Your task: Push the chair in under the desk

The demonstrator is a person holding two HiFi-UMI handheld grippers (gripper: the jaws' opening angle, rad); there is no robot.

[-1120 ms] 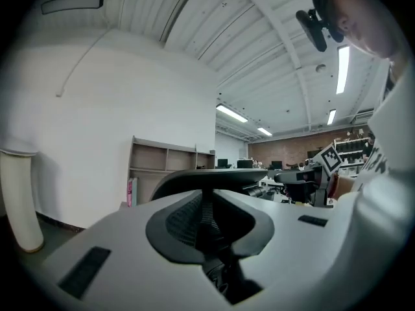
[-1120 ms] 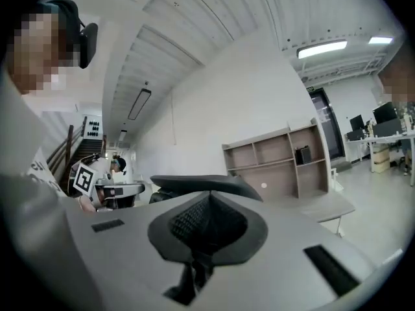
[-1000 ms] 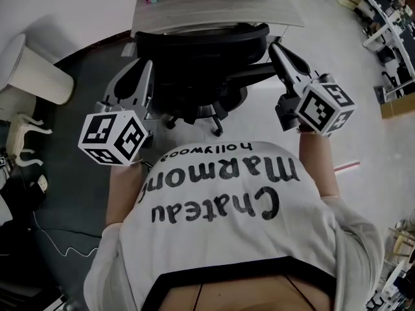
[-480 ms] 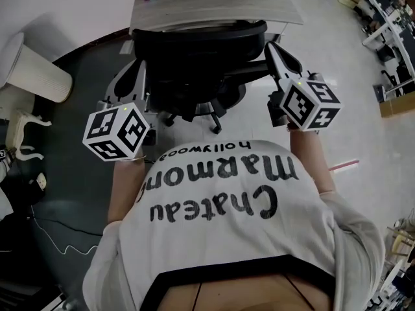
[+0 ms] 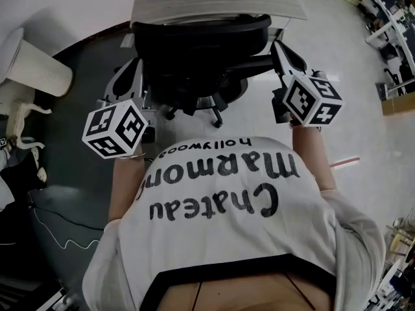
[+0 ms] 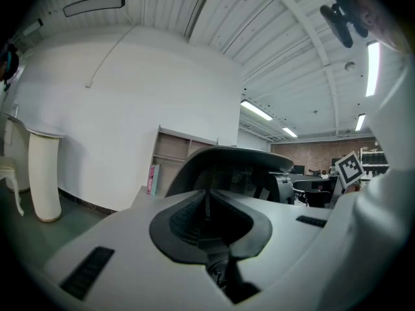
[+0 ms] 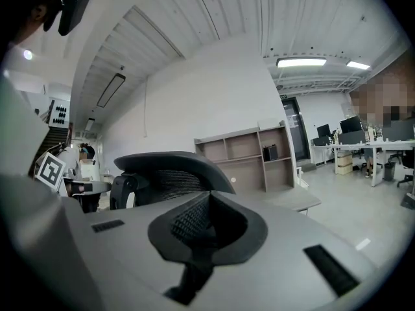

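Squarely, chair [image 5: 194,76] facing desk [image 5: 214,2], backrest [image 5: 201,31] toward person [image 5: 220,199]; left gripper [image 5: 138,67] and right gripper [image 5: 276,46], fingers [image 7: 191,220] closed, empty

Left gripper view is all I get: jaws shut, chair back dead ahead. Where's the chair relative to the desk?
Observer: In the head view the chair has its backrest right at the front edge of the desk. Its wheeled base shows on the floor on the person's side of that edge.
Operator: Right gripper state?
Observer: The right gripper is shut, with nothing between its jaws.
Operator: Is either one on the chair?
Observer: They flank it: the left gripper is at the chair's left side and the right gripper by its right armrest. I can't tell whether either touches it.
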